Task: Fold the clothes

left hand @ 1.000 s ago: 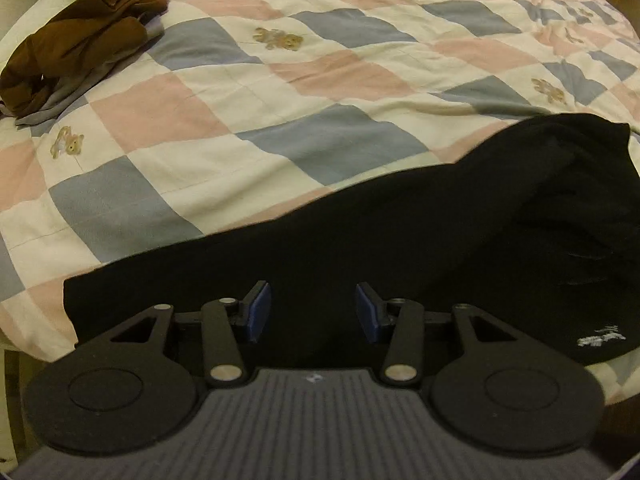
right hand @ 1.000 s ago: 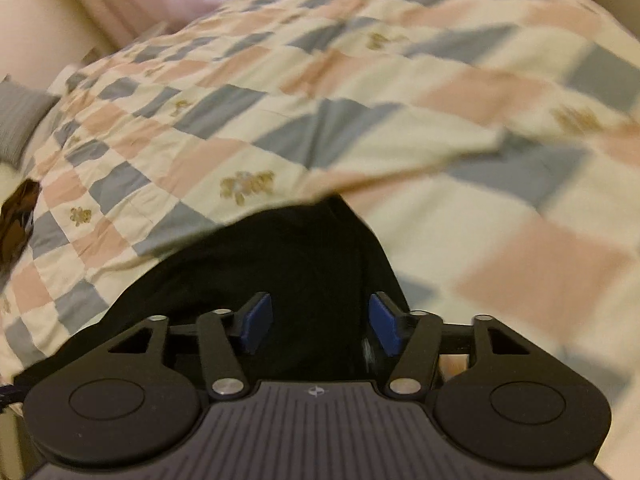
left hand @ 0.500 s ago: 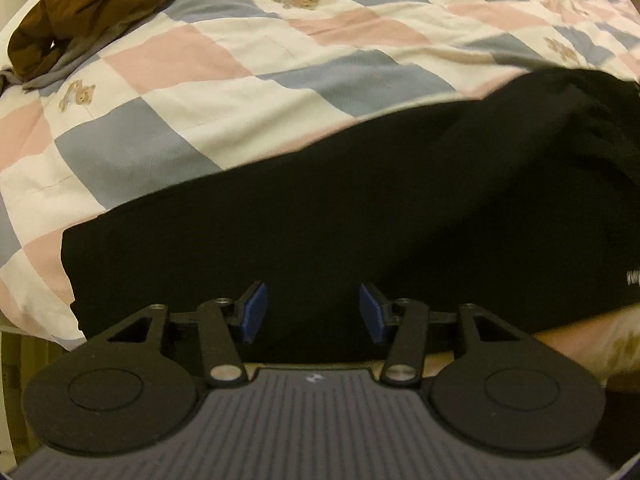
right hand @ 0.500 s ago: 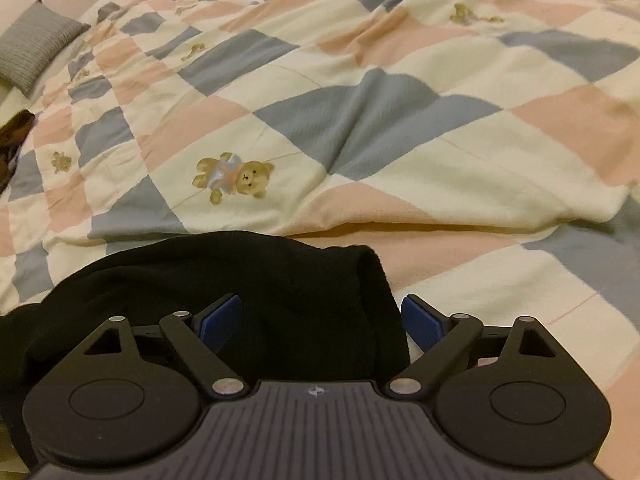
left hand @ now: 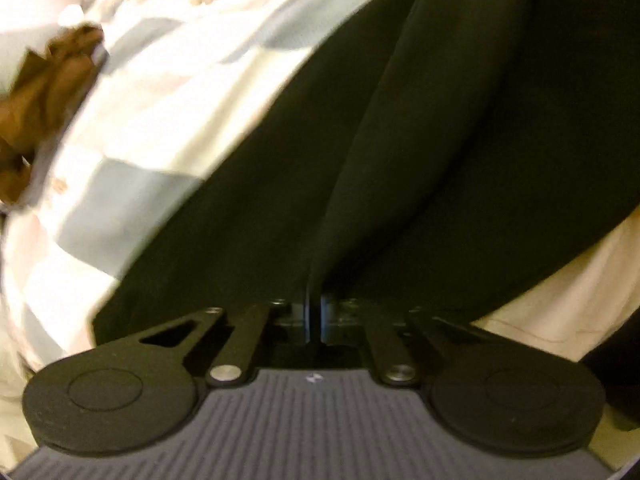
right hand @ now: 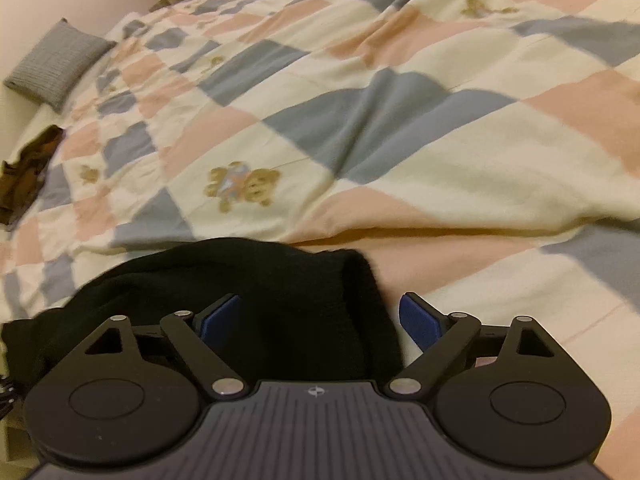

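The left gripper [left hand: 314,316] is pressed together on a fold of the black garment [left hand: 460,152], which rises from its tips in a taut ridge; that view is blurred. The right gripper [right hand: 320,320] is spread wide over the garment's bunched end, apparently without touching it. The garment lies on the checked quilt [right hand: 400,128] near the bed's edge. A brown garment [right hand: 28,172] lies well apart.

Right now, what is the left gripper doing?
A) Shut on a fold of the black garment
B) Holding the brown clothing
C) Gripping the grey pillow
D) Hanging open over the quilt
A: the left gripper has its jaws closed together, pinching a ridge of the black garment.
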### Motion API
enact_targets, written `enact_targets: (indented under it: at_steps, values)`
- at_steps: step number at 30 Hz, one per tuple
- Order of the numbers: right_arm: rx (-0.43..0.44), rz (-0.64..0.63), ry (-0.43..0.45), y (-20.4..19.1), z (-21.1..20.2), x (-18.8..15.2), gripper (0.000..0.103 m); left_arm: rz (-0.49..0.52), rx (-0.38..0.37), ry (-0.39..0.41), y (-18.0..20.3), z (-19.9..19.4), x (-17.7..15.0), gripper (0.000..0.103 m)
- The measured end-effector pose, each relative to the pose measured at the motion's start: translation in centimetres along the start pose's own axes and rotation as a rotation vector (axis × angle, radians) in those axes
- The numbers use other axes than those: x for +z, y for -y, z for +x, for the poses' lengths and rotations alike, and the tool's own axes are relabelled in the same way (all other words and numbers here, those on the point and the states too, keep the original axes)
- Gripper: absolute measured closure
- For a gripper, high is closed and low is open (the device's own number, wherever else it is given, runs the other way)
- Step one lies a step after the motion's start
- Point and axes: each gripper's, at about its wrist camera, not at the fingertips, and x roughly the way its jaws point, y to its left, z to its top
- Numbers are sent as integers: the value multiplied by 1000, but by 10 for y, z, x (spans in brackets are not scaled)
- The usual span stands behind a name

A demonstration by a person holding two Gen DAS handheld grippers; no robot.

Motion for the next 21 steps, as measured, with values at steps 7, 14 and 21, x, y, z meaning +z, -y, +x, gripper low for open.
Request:
enact_targets:
  at_steps: [7, 14, 21]
  values:
    - [-21, 0, 91, -5, -19, -7, 83, -31, 200, 52, -39, -26, 49, 98]
    - [-87, 151, 339, 18, -120, -17, 86, 144, 331, 217, -78, -28, 169, 98]
    - [-240, 243, 374, 71, -196, -16, 88, 435, 296, 425, -59, -12, 358, 98]
